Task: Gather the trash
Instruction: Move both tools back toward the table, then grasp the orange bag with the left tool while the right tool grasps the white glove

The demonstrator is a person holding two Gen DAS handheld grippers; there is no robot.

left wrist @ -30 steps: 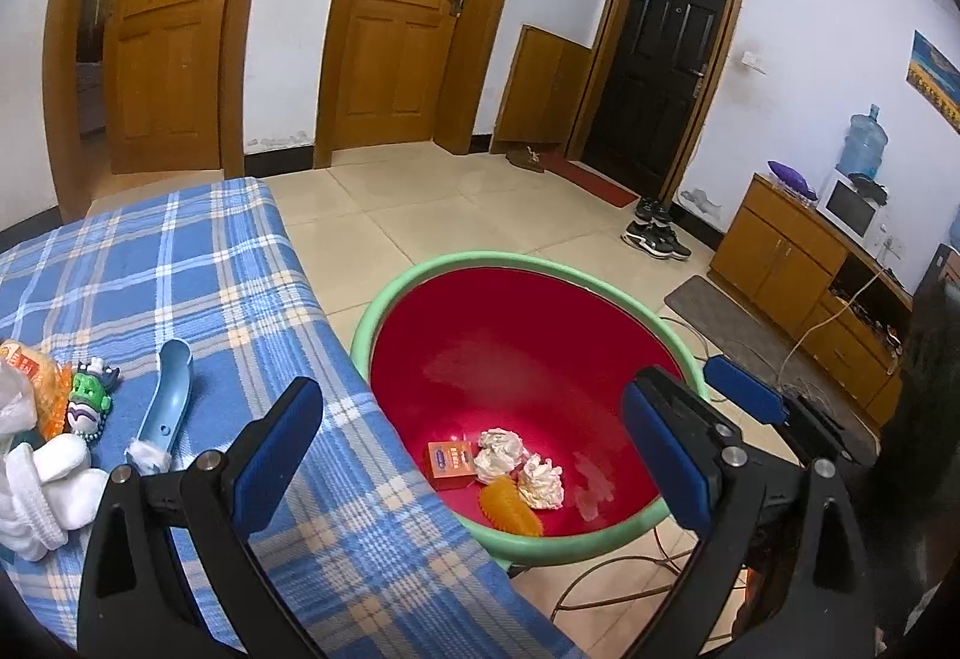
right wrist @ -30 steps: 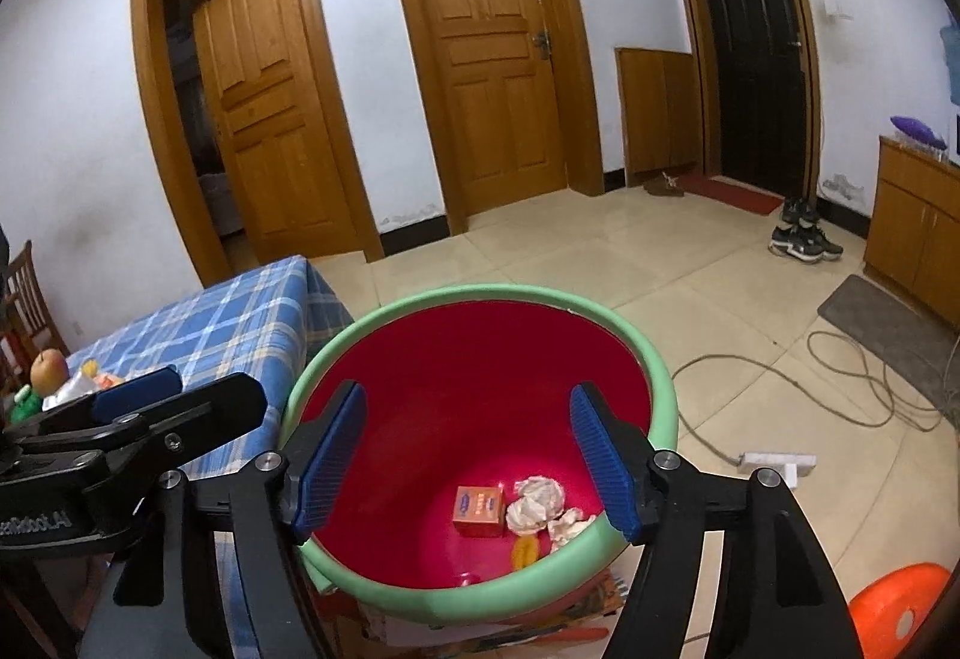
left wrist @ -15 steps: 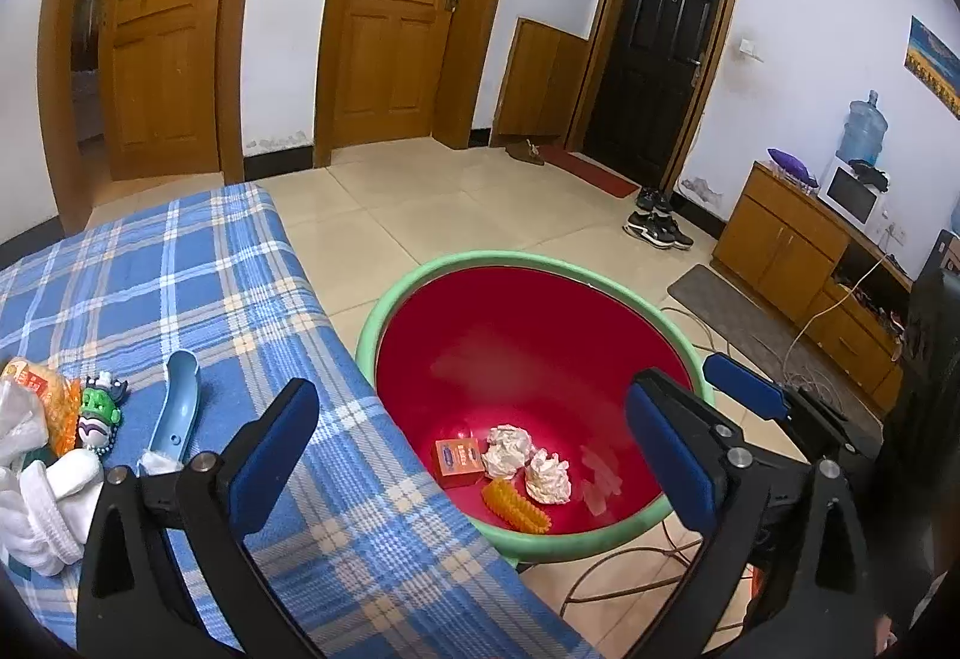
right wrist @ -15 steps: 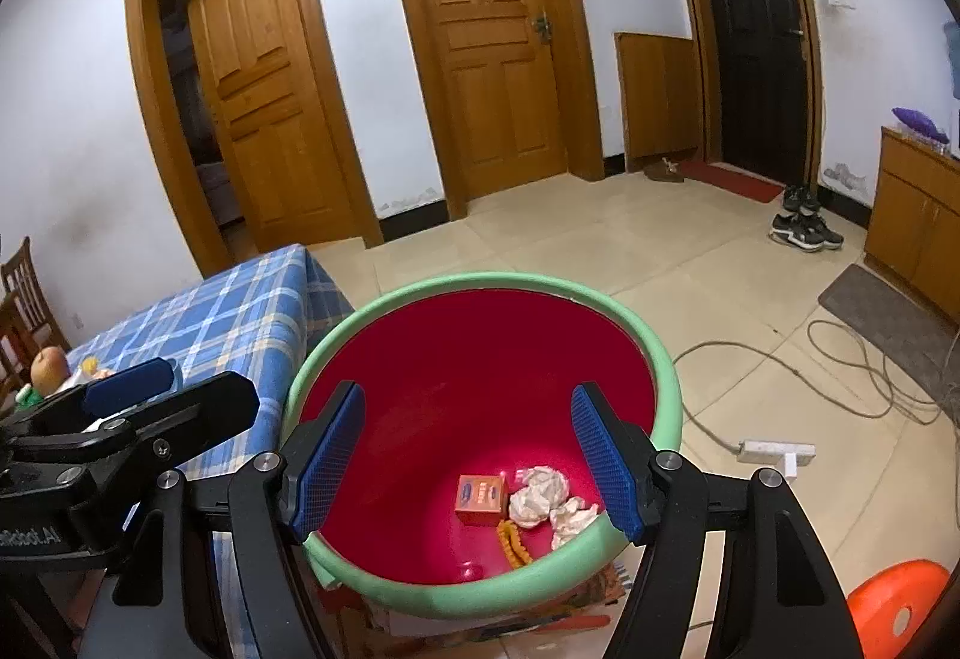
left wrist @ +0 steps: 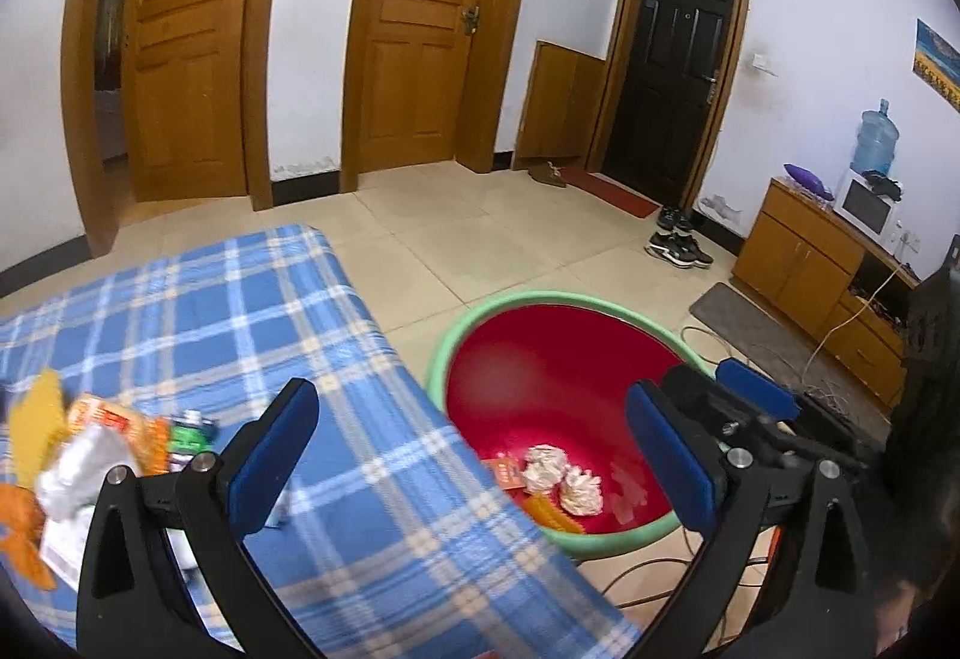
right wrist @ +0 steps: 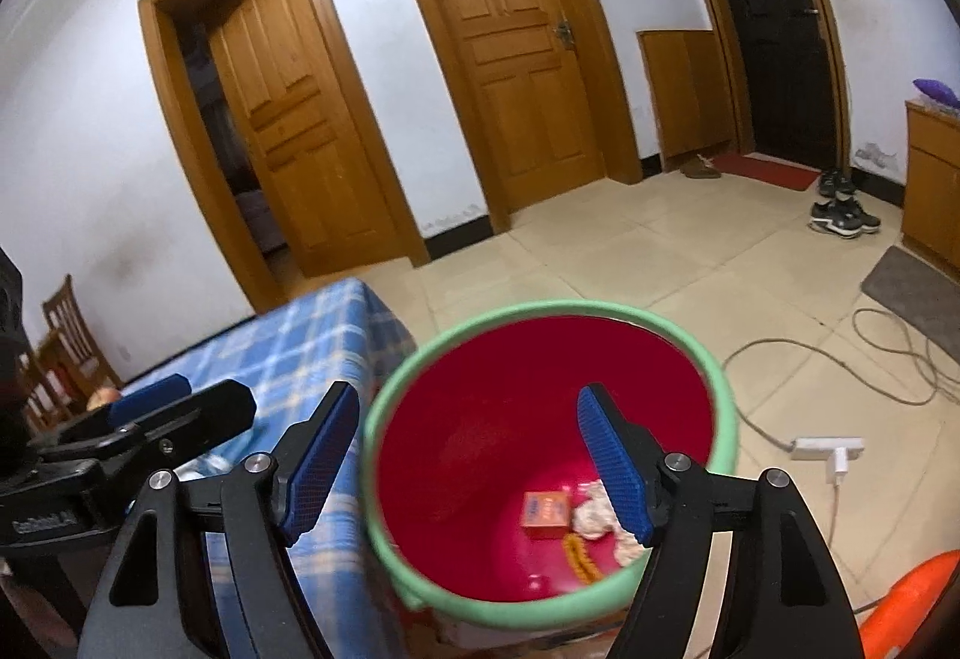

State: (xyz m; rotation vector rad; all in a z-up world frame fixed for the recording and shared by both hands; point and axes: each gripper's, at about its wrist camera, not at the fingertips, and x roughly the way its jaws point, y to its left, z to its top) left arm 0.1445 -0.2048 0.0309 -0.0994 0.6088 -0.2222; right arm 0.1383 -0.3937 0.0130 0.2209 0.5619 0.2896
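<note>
Both claws gape empty; red green-rimmed basin [right wrist: 723, 419] holds seemingly crumpled paper [left wrist: 546, 468].

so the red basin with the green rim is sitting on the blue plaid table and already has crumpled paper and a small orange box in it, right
Not quite. The red basin stands beside the blue plaid table, off its edge and lower down, not on it, as the left wrist view shows. The crumpled paper and the small orange box are indeed inside.

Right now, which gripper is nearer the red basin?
Right. The right gripper hangs open over the red basin, fingers framing its inside. The left gripper, also open, straddles the tablecloth edge beside the basin, nearer the table's clutter.
</note>
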